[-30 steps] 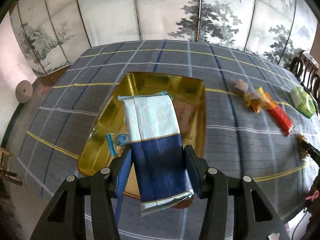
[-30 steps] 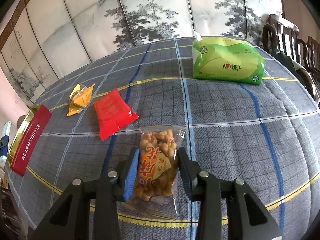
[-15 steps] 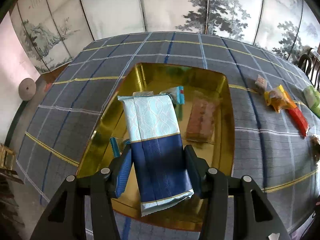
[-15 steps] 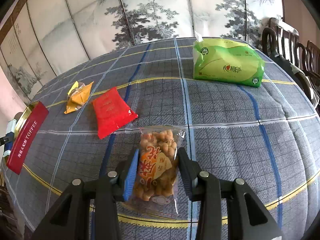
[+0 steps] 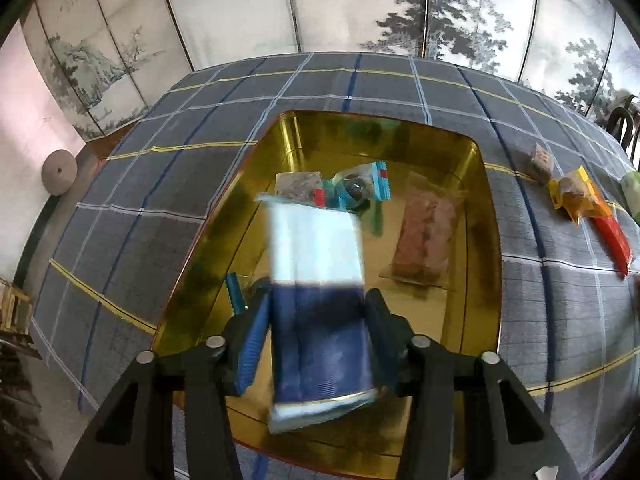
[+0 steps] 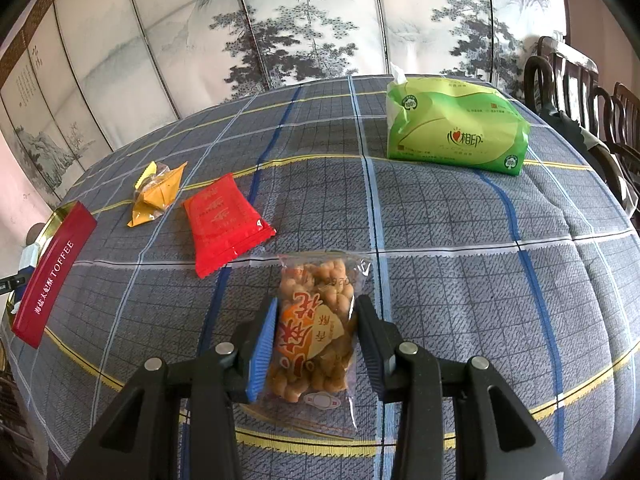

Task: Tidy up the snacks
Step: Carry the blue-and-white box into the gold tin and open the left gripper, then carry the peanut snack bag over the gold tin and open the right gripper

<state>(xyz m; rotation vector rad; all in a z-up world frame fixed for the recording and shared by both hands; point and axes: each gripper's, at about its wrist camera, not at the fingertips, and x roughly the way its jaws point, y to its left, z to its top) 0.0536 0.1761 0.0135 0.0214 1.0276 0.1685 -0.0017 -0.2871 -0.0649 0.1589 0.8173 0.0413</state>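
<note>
My left gripper (image 5: pixel 316 312) is over the gold tin (image 5: pixel 486 240). The blue and white packet (image 5: pixel 316 280) sits between its fingers, motion-blurred, and a small gap shows on each side of it. The tin holds a brown bar packet (image 5: pixel 426 240), a blue wrapped candy (image 5: pixel 360 186) and other small sweets. My right gripper (image 6: pixel 316 320) is shut on a clear bag of peanuts (image 6: pixel 316 328) that lies on the checked tablecloth (image 6: pixel 460 260). A red packet (image 6: pixel 224 220) and a yellow packet (image 6: pixel 156 196) lie ahead to the left.
A green tissue pack (image 6: pixel 452 128) stands at the back right. The tin's red TOFFEE side (image 6: pixel 52 276) shows at the far left of the right wrist view. Dark wooden chairs (image 6: pixel 580 92) stand beyond the table's right edge. A painted folding screen (image 5: pixel 320 8) backs the table.
My left gripper has moved forward over the tin, its fingers have spread a little, and the blue and white packet is blurred as if slipping free. My right gripper has hardly moved.
</note>
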